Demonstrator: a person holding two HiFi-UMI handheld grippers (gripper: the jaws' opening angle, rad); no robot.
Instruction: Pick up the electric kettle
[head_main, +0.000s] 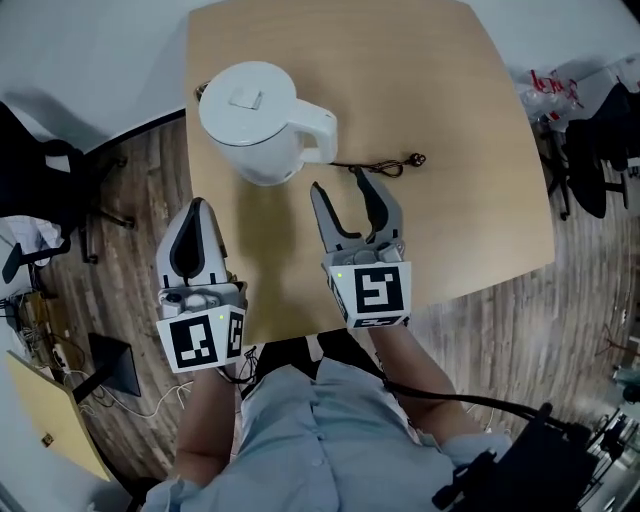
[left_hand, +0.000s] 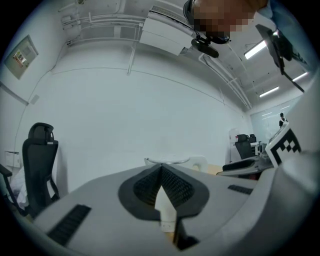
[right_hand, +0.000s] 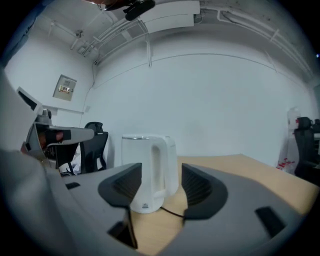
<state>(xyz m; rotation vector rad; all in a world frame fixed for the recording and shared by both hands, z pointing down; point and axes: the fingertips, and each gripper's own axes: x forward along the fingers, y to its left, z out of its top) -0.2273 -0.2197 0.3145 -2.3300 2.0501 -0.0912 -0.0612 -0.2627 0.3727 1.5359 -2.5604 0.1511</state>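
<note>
My right hand-held gripper (head_main: 338, 183) stands wide, empty, near the electric kettle (head_main: 255, 120) on the bench (head_main: 450, 120); left hand-held gripper (head_main: 197, 208) closed.

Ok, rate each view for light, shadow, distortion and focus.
Head view: even light, sharp, soft shadow on the table beside the kettle. Left gripper view: fisheye bend, dark corners, ceiling lights glaring. Right gripper view: same bend, kettle fairly clear, near jaws soft.

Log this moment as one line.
right gripper: open, facing white plastic electric kettle | left gripper: shut, empty | kettle: on wooden table
</note>
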